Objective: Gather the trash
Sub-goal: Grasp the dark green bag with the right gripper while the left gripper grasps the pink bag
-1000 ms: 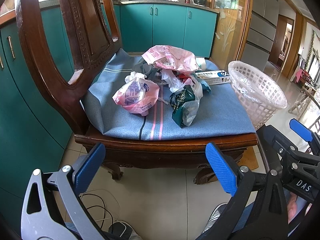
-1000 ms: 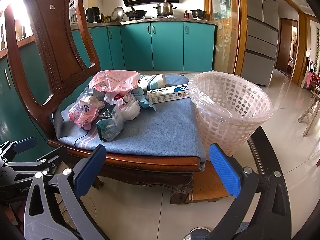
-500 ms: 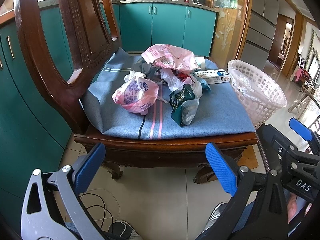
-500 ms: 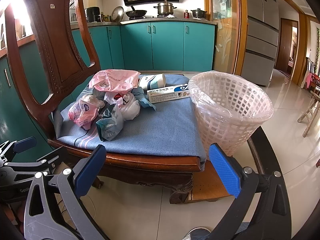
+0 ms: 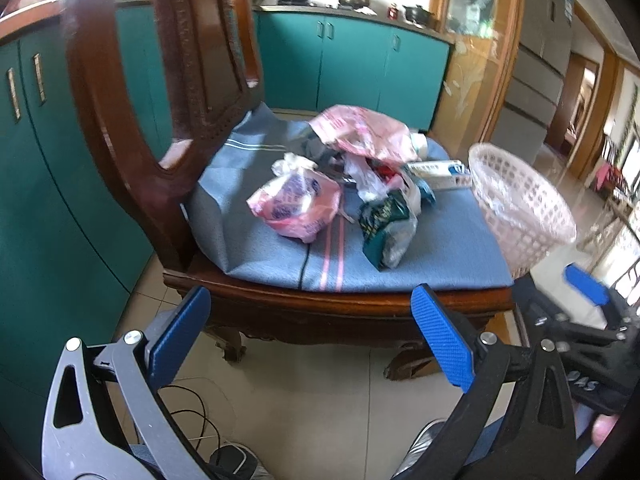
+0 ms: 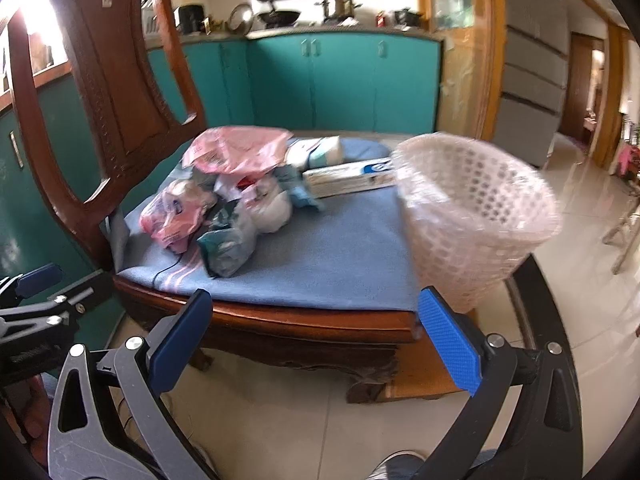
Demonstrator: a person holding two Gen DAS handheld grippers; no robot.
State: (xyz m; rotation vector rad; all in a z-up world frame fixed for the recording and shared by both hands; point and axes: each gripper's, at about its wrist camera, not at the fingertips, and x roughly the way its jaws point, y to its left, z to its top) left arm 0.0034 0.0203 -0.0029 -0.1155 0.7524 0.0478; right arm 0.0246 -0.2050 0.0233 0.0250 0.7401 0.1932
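A heap of trash lies on a blue cushion (image 5: 260, 256) on a wooden chair: a pink printed bag (image 5: 296, 204) (image 6: 172, 216), a dark green packet (image 5: 384, 228) (image 6: 226, 246), a large pink bag (image 5: 360, 132) (image 6: 236, 152), a white bag (image 6: 270, 204) and a white-blue box (image 5: 438, 170) (image 6: 348, 178). A white lattice basket (image 5: 520, 212) (image 6: 476, 216) with a clear liner stands on the cushion's right side. My left gripper (image 5: 308, 344) and right gripper (image 6: 316, 344) are open and empty, both in front of the chair's front edge.
The carved chair back (image 5: 132, 92) (image 6: 100, 100) rises at the left. Teal cabinets (image 5: 340, 64) line the back and left. Cables (image 5: 192, 416) and shoes lie on the tiled floor below. The right gripper also shows in the left wrist view (image 5: 588, 340).
Both grippers have swung a little and moved slightly nearer the chair; the views are blurred by motion. The jaws stay open and the trash has not moved.
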